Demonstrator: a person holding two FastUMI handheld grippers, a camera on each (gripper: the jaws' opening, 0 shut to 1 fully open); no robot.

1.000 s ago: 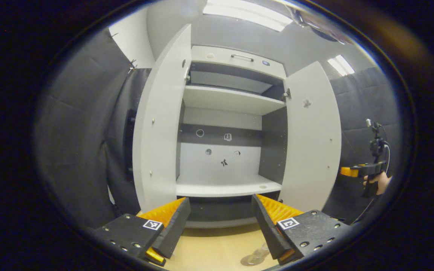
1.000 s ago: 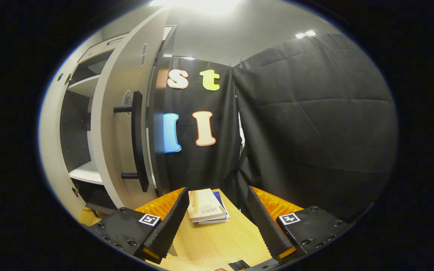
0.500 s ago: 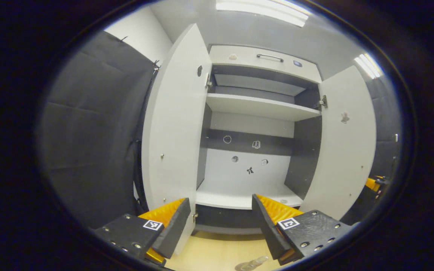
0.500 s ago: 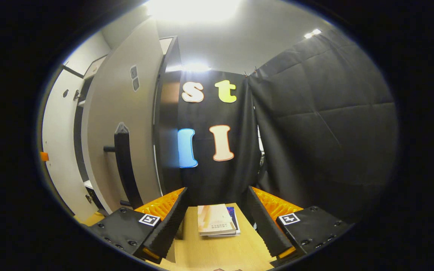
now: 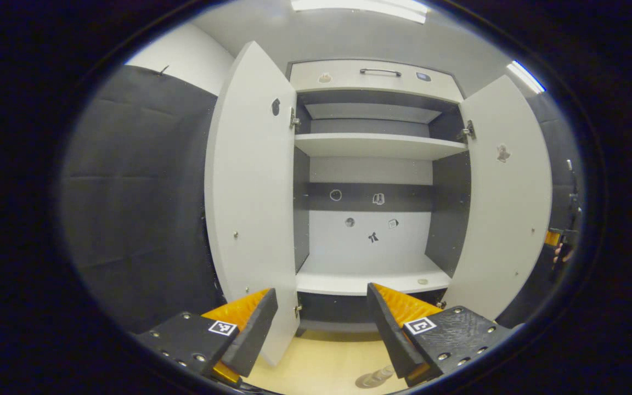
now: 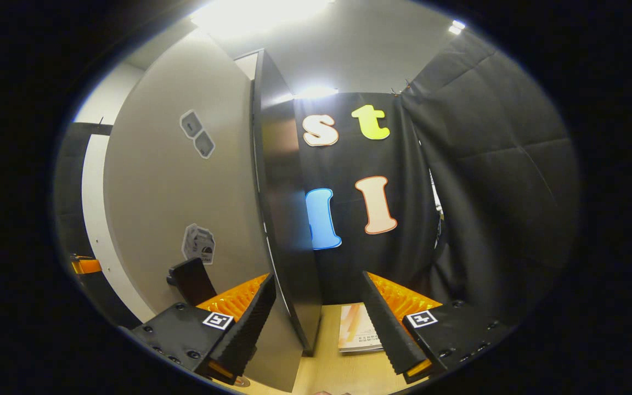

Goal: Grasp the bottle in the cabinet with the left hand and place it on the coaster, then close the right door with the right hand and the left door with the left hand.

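Your left gripper (image 5: pixel 319 323) faces the open cabinet (image 5: pixel 373 148), fingers apart; your right gripper (image 6: pixel 316 323), fingers apart, straddles the right door (image 6: pixel 184 186) edge without gripping.

left gripper view facing open cabinet (image 5: pixel 373 164), right gripper view beside right door (image 6: pixel 184 203)

In my left gripper view the tall white two-door cabinet (image 5: pixel 373 164) fills the centre, its left door (image 5: pixel 250 181) and right door (image 5: pixel 505 203) swung out to either side. A clear plastic bottle (image 5: pixel 373 377) lies on the pale wooden worktop (image 5: pixel 321 365) at the bottom, before the cabinet, beside my left tool (image 5: pixel 321 329). In my right gripper view a thin paper book (image 6: pixel 357 329) lies on the worktop at lower centre, right of the door.
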